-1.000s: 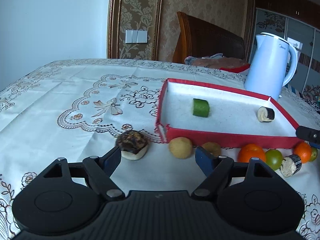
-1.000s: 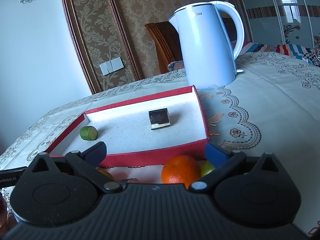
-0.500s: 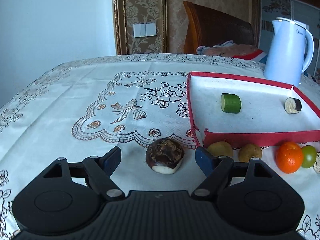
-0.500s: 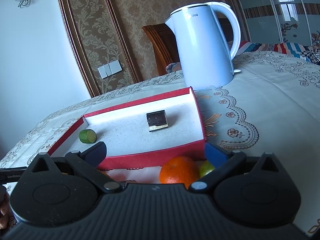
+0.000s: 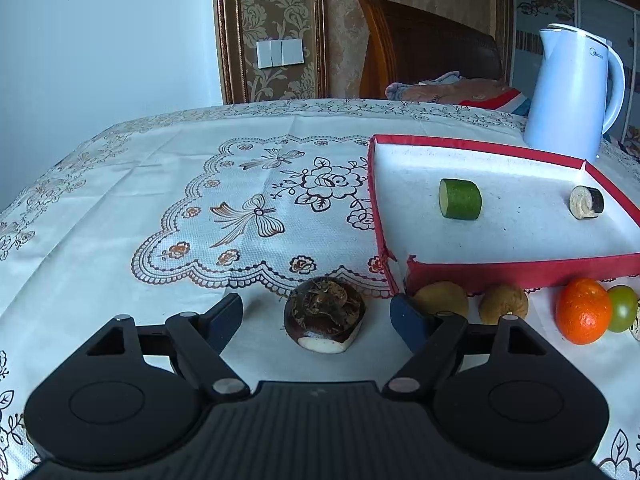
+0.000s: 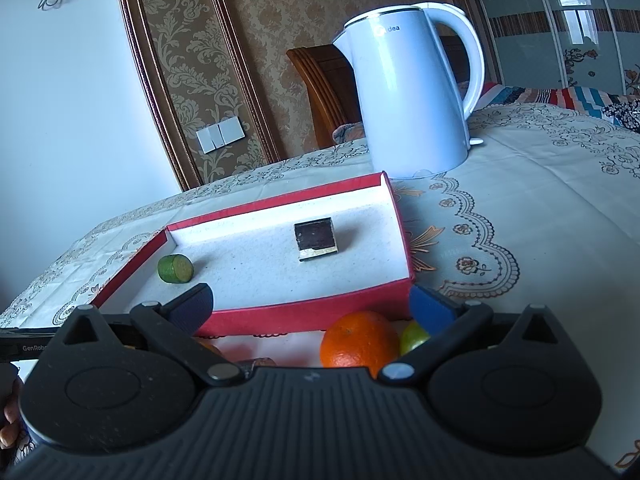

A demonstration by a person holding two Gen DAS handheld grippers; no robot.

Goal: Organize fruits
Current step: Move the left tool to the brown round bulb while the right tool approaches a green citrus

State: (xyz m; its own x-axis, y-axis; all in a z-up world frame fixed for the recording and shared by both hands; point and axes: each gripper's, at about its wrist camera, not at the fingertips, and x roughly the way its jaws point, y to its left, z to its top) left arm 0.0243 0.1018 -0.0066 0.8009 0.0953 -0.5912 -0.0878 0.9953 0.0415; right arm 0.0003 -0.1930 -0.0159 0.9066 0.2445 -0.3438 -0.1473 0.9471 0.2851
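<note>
Lying between the spread, empty fingers of the left gripper (image 5: 318, 312), touched by neither, the dark taro piece (image 5: 324, 314) rests on the tablecloth (image 5: 160, 208), white cut face toward the camera; too squat to show a long axis. The right gripper (image 6: 310, 306) gapes, ungrasping, over an orange (image 6: 360, 342).

We see a white kettle (image 5: 568, 92) on the embroidered tablecloth (image 5: 200, 200), a wooden chair (image 5: 424, 48) behind, and wall switches (image 5: 279, 53).

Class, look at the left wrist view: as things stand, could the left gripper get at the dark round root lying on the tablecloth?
Probably yes: the dark root lies between the left gripper's open fingers, with nothing in the way.
</note>
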